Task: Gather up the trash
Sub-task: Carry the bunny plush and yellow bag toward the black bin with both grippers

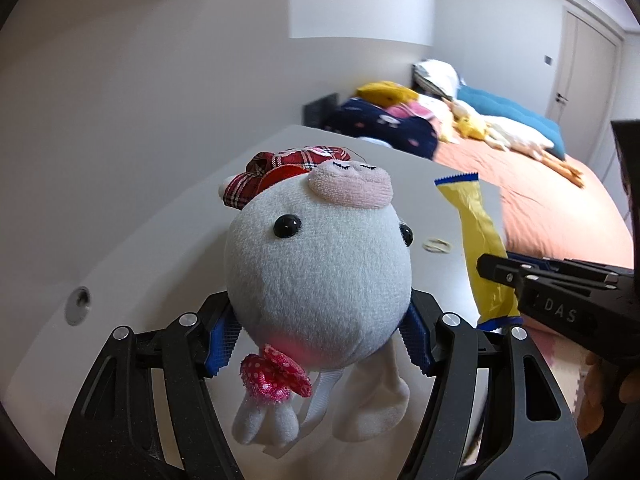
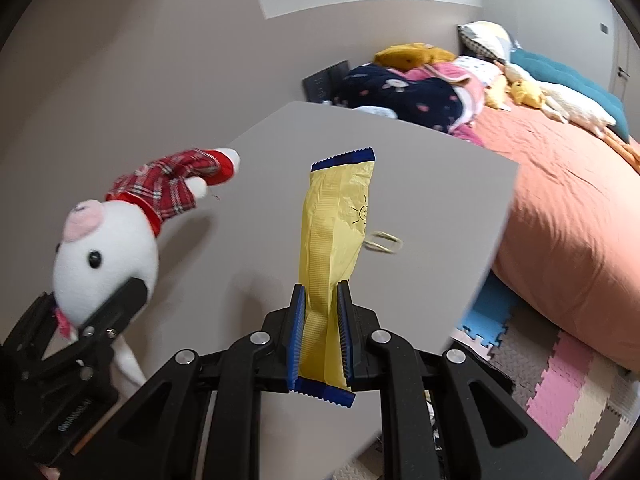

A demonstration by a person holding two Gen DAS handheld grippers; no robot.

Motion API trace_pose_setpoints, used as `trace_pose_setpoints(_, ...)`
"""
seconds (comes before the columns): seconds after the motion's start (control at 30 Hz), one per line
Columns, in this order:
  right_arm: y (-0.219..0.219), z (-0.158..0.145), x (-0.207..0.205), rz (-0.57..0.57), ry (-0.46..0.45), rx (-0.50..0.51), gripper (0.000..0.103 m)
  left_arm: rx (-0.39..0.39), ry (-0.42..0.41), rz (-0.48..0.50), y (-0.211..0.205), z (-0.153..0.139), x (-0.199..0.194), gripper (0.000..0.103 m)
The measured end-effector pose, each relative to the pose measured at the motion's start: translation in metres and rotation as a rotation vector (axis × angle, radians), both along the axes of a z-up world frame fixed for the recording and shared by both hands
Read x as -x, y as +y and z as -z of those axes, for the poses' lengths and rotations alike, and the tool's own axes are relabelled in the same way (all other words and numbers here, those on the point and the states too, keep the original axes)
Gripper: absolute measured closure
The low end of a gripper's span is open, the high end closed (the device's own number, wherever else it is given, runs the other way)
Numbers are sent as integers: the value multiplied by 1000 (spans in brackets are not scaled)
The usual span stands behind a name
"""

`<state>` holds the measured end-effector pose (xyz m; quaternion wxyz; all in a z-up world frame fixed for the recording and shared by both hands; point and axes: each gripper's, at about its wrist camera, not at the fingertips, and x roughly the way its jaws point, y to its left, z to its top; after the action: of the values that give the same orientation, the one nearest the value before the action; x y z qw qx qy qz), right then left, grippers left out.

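Two close wrist views angled down, sharing grey table (image 1: 168, 240), bed (image 2: 560, 200)

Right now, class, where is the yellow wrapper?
In the right wrist view, the yellow wrapper hangs clamped in the right tongs above the grey table, right of the plush toy.

Table (image 2: 420, 168): pale grey top, filling the near middle of the scene.
Rubber bands (image 2: 384, 242): small loops lying on the table, right of centre.
Bed (image 2: 568, 200): orange cover, far right.
Bedding pile (image 2: 400, 92): navy, pink and yellow cloth, far end.
Floor mat (image 2: 560, 384): pastel foam tiles, near right.
Door (image 1: 588, 80): far right, shut.
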<state>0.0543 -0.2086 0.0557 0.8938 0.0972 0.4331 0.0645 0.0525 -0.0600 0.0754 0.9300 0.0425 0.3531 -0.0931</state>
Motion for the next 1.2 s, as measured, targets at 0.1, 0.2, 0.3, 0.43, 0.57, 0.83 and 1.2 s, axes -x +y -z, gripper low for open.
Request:
trace_pose_setpoints(0.1, -18, -1, 15, 29, -6, -3, 86, -2, 2, 40, -21, 3, 12, 37)
trace_pose_setpoints(0.2, -36, -2, 30, 57, -14, -2, 86, -3, 5, 68, -35, 6, 19, 37)
trace_pose_setpoints(0.3, -51, -2, 44, 79, -18, 1, 86, -5, 14, 103, -53, 11, 23, 37)
trace_pose_setpoints(0.43, -75, 0, 62, 124, -23, -5, 86, -10, 26, 148, -77, 17, 28, 37)
trace_pose_setpoints(0.57, -96, 2, 78, 163, -24, -8, 86, -17, 31, 187, -97, 21, 34, 37)
trace_pose_setpoints(0.83, -133, 8, 104, 231, -19, -11, 86, -30, 38, 251, -131, 27, 45, 37)
trace_pose_setpoints(1.2, -181, 18, 137, 332, -9, -19, 86, -57, 58, 352, -177, 39, 60, 36)
